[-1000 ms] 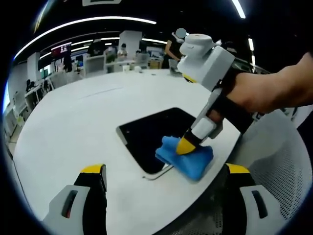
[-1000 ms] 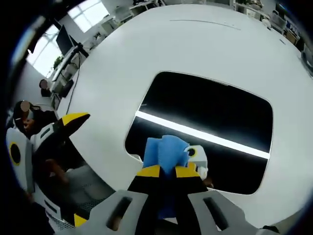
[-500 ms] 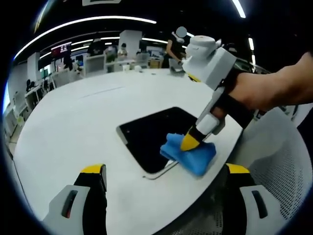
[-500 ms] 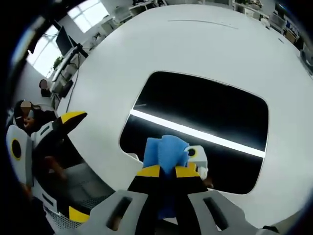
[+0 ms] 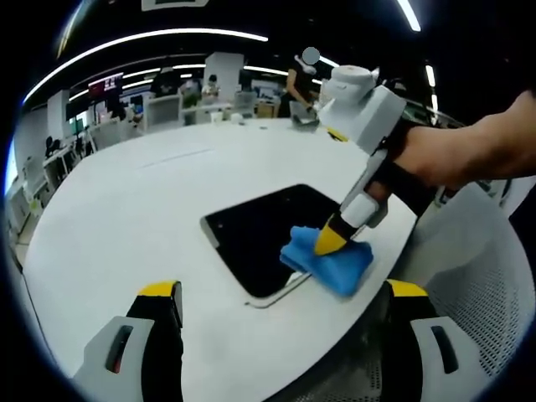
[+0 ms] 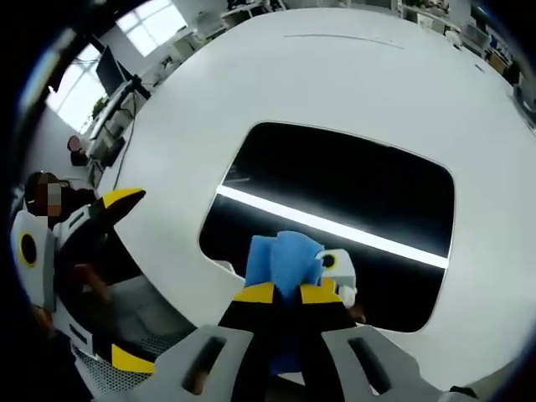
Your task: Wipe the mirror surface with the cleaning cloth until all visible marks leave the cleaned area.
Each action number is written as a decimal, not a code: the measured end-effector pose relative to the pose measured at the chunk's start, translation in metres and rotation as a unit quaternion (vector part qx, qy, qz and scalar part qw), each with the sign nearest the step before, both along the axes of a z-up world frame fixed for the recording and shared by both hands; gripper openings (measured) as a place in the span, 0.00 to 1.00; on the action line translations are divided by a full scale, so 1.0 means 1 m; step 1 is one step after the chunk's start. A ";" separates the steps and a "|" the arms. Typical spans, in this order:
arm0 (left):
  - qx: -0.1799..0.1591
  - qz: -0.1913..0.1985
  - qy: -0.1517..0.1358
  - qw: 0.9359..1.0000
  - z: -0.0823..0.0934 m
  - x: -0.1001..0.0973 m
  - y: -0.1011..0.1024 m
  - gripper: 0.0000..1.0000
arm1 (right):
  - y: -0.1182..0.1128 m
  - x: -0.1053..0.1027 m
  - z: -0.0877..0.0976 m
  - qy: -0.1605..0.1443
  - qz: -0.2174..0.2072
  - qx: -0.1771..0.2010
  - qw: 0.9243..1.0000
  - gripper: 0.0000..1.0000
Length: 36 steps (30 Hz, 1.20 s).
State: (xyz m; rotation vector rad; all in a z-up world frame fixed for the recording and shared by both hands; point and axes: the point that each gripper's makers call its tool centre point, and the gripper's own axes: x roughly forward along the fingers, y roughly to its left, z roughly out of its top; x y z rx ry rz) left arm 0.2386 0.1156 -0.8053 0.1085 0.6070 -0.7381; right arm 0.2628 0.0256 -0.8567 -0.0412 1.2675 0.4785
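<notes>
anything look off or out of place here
Nothing stands out. The mirror lies flat on the white table, near its edge, with no visible crack or spill. The right gripper presses the blue cloth onto the mirror's near edge. The left gripper is open and apart from both.

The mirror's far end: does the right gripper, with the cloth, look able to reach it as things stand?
Probably yes. The right gripper presses the cloth on the mirror's near edge, and nothing lies on the glass beyond it.

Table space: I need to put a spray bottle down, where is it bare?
The white table is bare beyond the mirror. The near edge is crowded: the right gripper presses the blue cloth there.
</notes>
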 end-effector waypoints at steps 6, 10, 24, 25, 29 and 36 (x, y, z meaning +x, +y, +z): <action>-0.001 0.002 0.001 1.000 0.000 0.000 0.001 1.00 | -0.003 0.001 0.000 -0.004 0.003 -0.004 1.000 0.03; 0.000 0.001 0.001 1.000 -0.001 0.000 0.001 1.00 | -0.003 0.001 0.000 -0.002 0.000 -0.001 1.000 0.03; 0.001 0.004 0.002 1.000 -0.001 0.001 0.002 1.00 | -0.004 0.011 0.000 -0.004 -0.003 -0.006 1.000 0.03; 0.000 0.004 0.002 1.000 -0.001 0.000 0.002 1.00 | -0.004 0.012 0.000 -0.005 -0.003 -0.007 1.000 0.03; 0.000 0.004 0.002 1.000 -0.001 0.000 0.002 1.00 | -0.005 0.018 -0.001 -0.005 -0.003 -0.008 1.000 0.03; 0.003 0.003 0.004 1.000 -0.002 0.000 0.002 1.00 | -0.006 0.030 -0.001 -0.004 -0.003 -0.010 1.000 0.03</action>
